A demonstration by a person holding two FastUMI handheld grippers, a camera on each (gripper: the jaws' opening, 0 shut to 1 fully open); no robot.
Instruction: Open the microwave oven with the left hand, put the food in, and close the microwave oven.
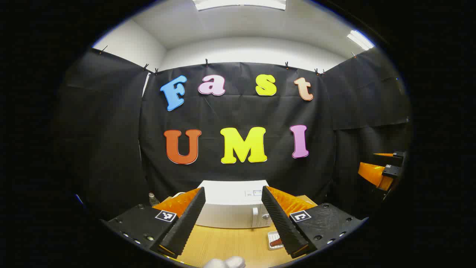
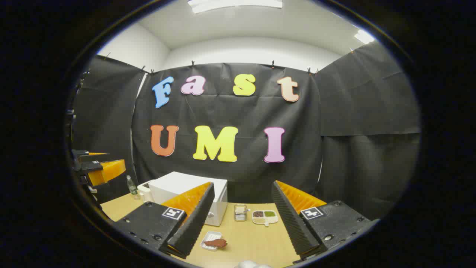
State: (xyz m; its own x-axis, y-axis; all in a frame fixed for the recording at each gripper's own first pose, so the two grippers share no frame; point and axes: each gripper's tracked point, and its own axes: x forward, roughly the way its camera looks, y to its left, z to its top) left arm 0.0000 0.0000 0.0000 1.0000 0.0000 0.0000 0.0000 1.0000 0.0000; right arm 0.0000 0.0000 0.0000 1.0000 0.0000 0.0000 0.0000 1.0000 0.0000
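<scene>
Left gripper view, nearest first: the left tongs [image 1: 233, 219] are released, fingers spread wide with nothing between them, held above the wooden bench [image 1: 230, 243]. A white rounded object [image 1: 225, 262] sits at the bottom edge; what it is cannot be told. Just beyond, a small white tray with a brown piece of food [image 1: 274, 240] lies on the bench, partly behind the right-hand finger. Past that stands the white microwave oven [image 1: 232, 208], door shut, handle and knob at its right side. A small bottle [image 1: 151, 199] stands left of it. Off at the right edge, the right tongs [image 1: 383, 172] show, well apart.

Right gripper view, nearest first: the right tongs [image 2: 241, 219] are released too, fingers wide and holding nothing. The food tray [image 2: 212, 242] rests on the bench [image 2: 253, 238] just beside the left-hand finger, in front of the microwave oven [image 2: 186, 193]. Farther back, to the oven's right, stand a small wire rack [image 2: 240, 212] and a white dish with 3 compartments [image 2: 264, 216]. A bottle [image 2: 131, 185] and a white jug-like item [image 2: 144, 190] sit left of the oven. The left tongs [image 2: 98, 167] show at the far left edge.
</scene>
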